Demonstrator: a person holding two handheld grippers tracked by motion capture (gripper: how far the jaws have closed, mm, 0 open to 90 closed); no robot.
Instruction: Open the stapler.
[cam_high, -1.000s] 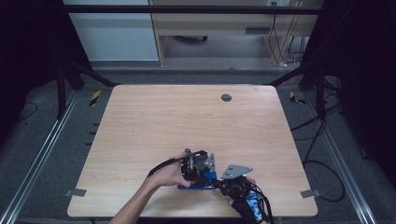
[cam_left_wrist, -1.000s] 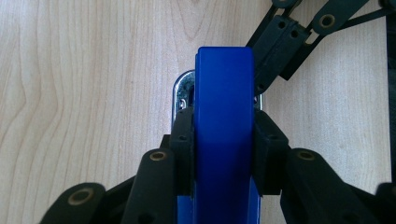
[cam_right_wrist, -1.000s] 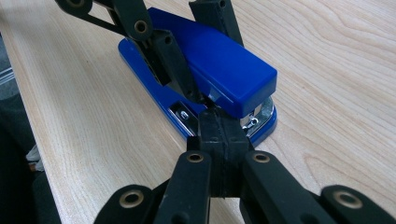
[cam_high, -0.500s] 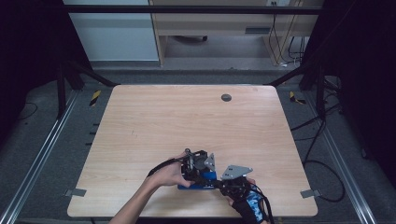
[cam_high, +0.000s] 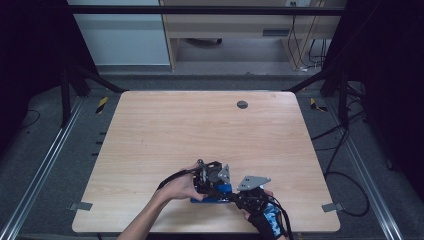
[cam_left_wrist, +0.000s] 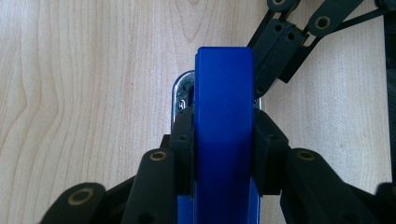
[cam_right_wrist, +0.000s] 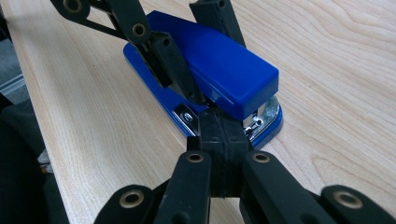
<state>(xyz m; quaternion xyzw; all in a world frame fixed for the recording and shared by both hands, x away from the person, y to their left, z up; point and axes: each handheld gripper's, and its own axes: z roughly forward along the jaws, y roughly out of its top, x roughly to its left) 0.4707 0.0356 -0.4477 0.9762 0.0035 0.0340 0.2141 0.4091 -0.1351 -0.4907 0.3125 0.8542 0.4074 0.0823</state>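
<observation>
A blue stapler (cam_high: 216, 193) lies flat on the wooden table (cam_high: 200, 130) near its front edge. My left gripper (cam_high: 212, 179) comes down on it from above, and in the left gripper view its pads (cam_left_wrist: 183, 140) press the two sides of the stapler's blue top (cam_left_wrist: 224, 107). My right gripper (cam_high: 235, 196) reaches in from the right with its jaws shut together. In the right gripper view its joined tips (cam_right_wrist: 218, 122) sit at the stapler's (cam_right_wrist: 224, 65) mouth, between the blue top and the metal base. A left-gripper finger (cam_right_wrist: 173, 65) crosses the stapler's side there.
A round dark grommet (cam_high: 242, 104) sits in the table near the far edge. Rails run along both sides of the table, with cables (cam_high: 340, 150) on the floor at the right. A wooden desk (cam_high: 235, 25) stands behind.
</observation>
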